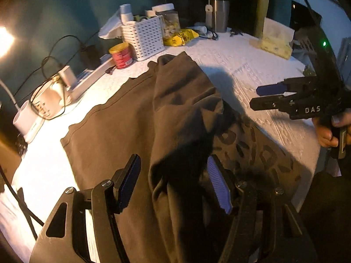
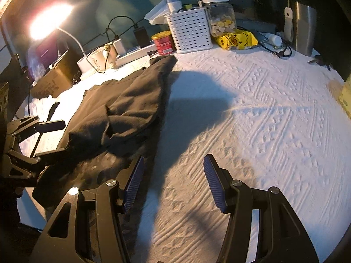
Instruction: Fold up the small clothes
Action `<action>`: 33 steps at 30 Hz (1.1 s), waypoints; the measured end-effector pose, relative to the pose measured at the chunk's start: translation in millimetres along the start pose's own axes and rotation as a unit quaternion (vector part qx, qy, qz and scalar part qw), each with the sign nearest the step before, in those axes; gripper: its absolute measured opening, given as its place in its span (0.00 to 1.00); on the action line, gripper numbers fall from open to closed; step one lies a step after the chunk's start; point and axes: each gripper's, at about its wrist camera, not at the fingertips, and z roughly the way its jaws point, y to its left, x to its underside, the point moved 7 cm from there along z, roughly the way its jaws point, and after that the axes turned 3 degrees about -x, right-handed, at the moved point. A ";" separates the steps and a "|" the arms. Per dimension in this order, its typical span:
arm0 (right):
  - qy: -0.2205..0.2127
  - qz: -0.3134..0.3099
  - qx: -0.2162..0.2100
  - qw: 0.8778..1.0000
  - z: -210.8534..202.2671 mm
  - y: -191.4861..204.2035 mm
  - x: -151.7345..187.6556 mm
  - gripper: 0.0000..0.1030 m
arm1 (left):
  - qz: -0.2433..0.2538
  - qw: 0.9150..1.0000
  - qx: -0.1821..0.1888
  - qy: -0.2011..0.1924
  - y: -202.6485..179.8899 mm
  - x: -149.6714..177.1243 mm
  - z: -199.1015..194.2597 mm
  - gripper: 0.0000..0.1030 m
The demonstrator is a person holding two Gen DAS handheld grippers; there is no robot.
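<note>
A brown shirt (image 1: 122, 120) with dark printed letters lies on the white textured tablecloth (image 1: 252, 61), one side folded over its middle in a loose hump. My left gripper (image 1: 174, 184) hangs just above the near part of that fold, its jaws wide apart; cloth lies under and between them, with neither pad pressing on it. To the right of the shirt, my right gripper (image 1: 254, 97) is held by a hand (image 1: 326, 131), open and empty. In the right wrist view the right gripper (image 2: 174, 182) hovers over bare tablecloth (image 2: 263, 109) beside the shirt (image 2: 122, 109); the left gripper (image 2: 63, 135) shows at the left.
Along the far edge stand a white perforated basket (image 2: 188, 30), a red tin (image 2: 163, 42), a snack jar (image 2: 220, 15), a yellow bag (image 2: 239, 39), a steel tumbler (image 2: 303, 26), a power strip (image 2: 136, 54) with cables and a mug (image 2: 98, 60). A bright lamp (image 2: 49, 22) glares at left.
</note>
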 end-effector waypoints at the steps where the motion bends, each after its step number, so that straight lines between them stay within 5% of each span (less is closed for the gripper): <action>1: -0.001 0.002 0.000 1.000 0.7 -3.1 -1.7 0.58 | 0.004 1.000 -0.001 0.002 -2.4 -3.3 2.9 0.61; 15: -0.003 0.018 -0.012 1.000 10.9 -31.3 -13.1 0.58 | 0.060 0.998 0.016 0.012 -45.9 -39.9 18.7 0.61; 21: -0.006 0.025 -0.013 1.000 11.4 -36.4 -12.1 0.58 | 0.101 0.994 -0.014 0.028 -56.5 -40.9 36.1 0.61; 26: -0.006 0.026 -0.011 1.000 11.2 -38.2 -9.6 0.58 | 0.079 0.996 -0.023 0.022 -41.2 -45.5 42.1 0.61; 28: -0.006 0.026 -0.009 1.000 11.0 -39.4 -8.9 0.58 | 0.069 0.997 -0.025 0.012 -32.4 -47.8 41.5 0.43; 30: -0.007 0.025 -0.007 1.000 10.6 -40.2 -8.9 0.58 | 0.051 0.998 -0.024 0.018 -21.7 -47.4 42.1 0.10; 33: -0.008 0.023 -0.006 1.000 10.5 -39.5 -9.1 0.58 | 0.012 1.000 -0.019 0.002 -1.1 -50.0 32.9 0.06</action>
